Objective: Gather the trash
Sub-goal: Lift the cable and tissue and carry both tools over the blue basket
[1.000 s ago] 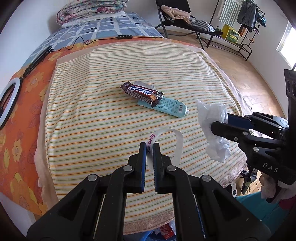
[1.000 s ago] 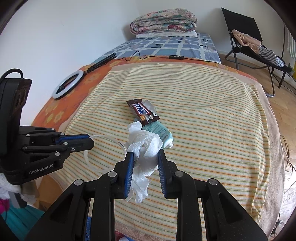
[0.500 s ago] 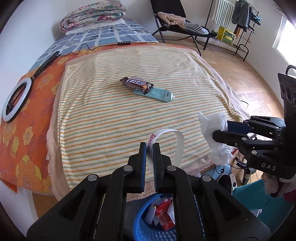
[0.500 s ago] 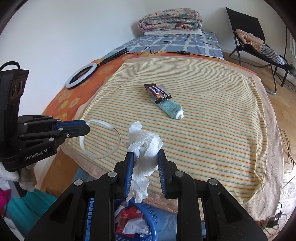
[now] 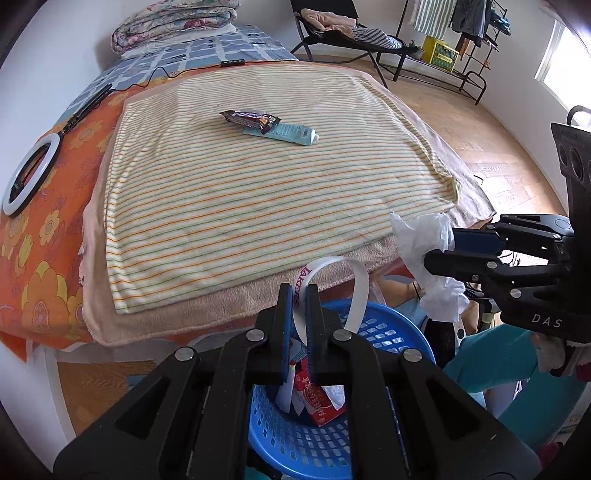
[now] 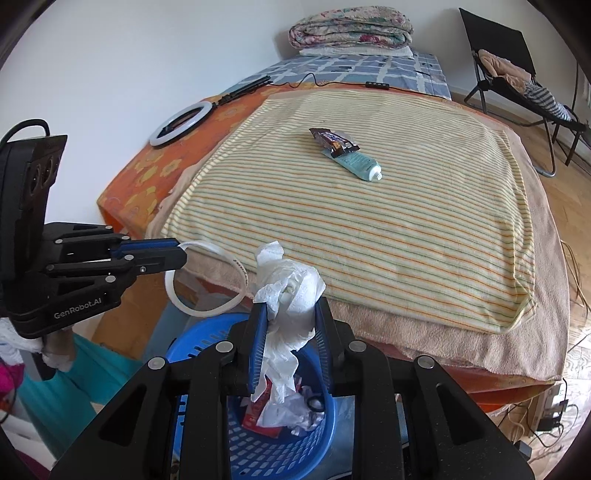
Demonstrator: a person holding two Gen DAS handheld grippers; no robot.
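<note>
My left gripper (image 5: 301, 295) is shut on a white paper band (image 5: 356, 284) with pink lettering and holds it over the blue trash basket (image 5: 388, 328). It also shows in the right wrist view (image 6: 181, 254), with the band (image 6: 207, 306). My right gripper (image 6: 290, 314) is shut on a crumpled white tissue (image 6: 288, 288) above the basket (image 6: 325, 428); the tissue also shows in the left wrist view (image 5: 424, 243). A brown candy bar wrapper (image 5: 249, 119) and a teal tube (image 5: 288, 133) lie on the striped blanket (image 5: 258, 192).
The basket holds red and white wrappers (image 6: 266, 410). A ring light (image 6: 183, 123) and cable lie on the orange sheet. Folded quilts (image 6: 351, 27) sit at the bed's far end. A black folding chair (image 6: 513, 70) stands on the wooden floor at right.
Both grippers have pulled back from the bed with their loads and now hang over the blue basket, which has come fully into view. The wrapper and tube stay put.
</note>
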